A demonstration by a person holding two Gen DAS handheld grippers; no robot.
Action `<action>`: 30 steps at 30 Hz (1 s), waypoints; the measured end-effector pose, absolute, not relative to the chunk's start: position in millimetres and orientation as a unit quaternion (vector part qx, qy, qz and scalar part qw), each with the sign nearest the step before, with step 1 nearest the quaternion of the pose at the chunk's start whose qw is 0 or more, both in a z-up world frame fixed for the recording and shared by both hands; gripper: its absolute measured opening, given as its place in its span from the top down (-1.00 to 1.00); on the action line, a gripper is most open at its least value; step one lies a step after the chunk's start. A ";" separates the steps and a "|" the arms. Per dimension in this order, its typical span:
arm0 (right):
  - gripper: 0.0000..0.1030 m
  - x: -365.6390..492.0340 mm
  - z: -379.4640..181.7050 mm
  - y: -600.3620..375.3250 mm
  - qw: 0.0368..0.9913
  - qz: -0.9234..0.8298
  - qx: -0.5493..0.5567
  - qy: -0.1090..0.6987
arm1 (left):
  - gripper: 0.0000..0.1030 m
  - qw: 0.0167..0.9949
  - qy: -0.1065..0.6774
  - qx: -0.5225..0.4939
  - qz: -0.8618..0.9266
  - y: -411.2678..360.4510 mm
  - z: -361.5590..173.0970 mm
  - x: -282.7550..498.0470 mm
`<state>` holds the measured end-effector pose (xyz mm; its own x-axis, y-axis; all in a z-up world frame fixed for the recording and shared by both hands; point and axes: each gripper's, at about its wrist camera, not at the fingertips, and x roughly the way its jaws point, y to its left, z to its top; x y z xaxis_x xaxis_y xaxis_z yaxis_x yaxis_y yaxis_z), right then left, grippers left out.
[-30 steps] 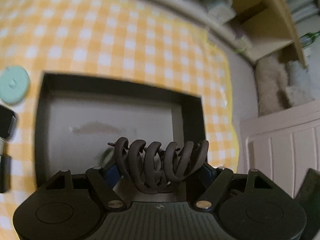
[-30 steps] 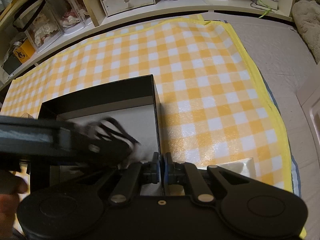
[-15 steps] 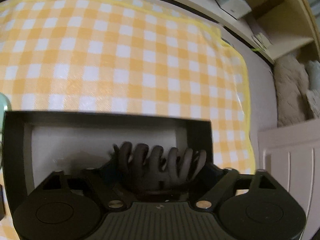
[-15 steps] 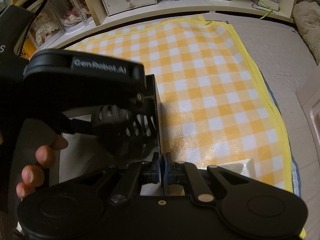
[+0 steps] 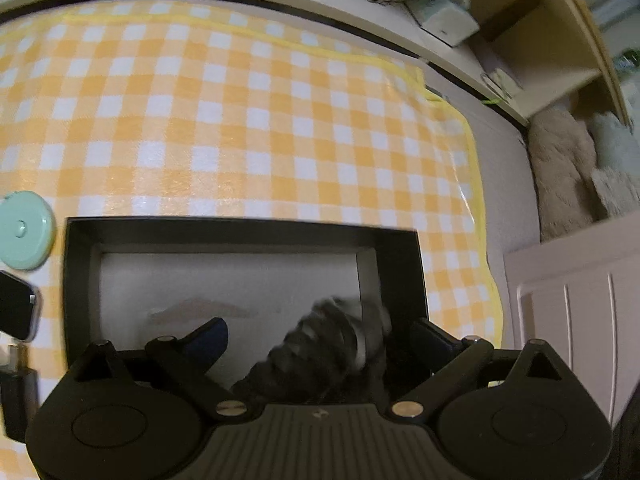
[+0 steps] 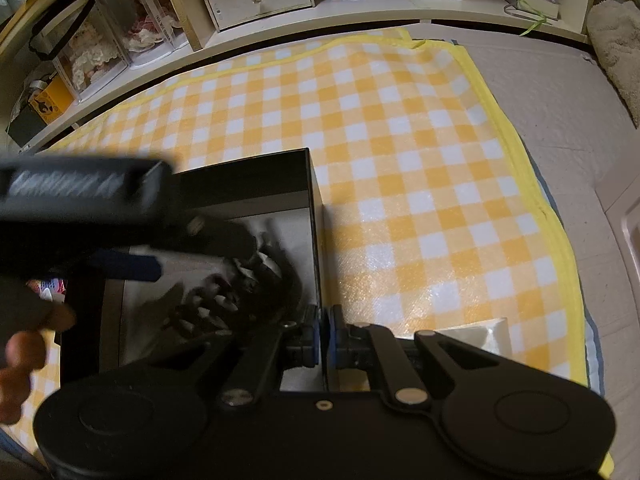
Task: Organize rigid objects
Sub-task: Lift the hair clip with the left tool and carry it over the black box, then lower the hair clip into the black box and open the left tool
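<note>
The left gripper [image 5: 316, 334] is being opened wide above the box [image 5: 400, 268], so the hair clip [image 5: 332, 344] is being dropped inside. The box wall is being pinched by the closed right gripper [image 6: 323, 340], steadying it.

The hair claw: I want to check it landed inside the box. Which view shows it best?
The right wrist view: the hair claw shows its teeth, inside the black box. The left wrist view shows it blurred, partly hidden behind its gripper.

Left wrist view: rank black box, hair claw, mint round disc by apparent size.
1. black box
2. hair claw, blurred, partly hidden by the tongs, and nearer the camera
3. mint round disc, cut off at the frame edge
</note>
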<state>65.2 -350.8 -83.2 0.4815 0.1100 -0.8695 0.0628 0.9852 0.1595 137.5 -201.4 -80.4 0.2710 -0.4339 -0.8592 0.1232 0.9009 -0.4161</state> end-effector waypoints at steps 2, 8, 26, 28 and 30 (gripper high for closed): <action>0.89 65.5 -83.1 -350.7 0.857 0.014 0.085 0.509 | -0.87 0.786 0.577 -0.121 -0.187 -194.9 -76.8 129.8; 0.89 65.1 -83.4 -350.5 0.856 0.014 0.084 0.510 | -0.46 0.785 0.574 -0.064 -0.224 -181.5 -69.1 109.1; 0.89 64.3 -85.5 -350.5 0.856 0.015 0.082 0.510 | -0.12 0.820 0.538 -0.048 -0.190 -183.7 -78.0 130.4; 0.90 64.2 -85.5 -350.7 0.856 0.014 0.082 0.510 | -0.11 0.820 0.539 -0.070 -0.179 -178.9 -80.0 137.1; 0.90 64.0 -85.4 -350.8 0.856 0.014 0.082 0.510 | -0.11 0.816 0.544 -0.080 -0.178 -178.4 -83.4 140.1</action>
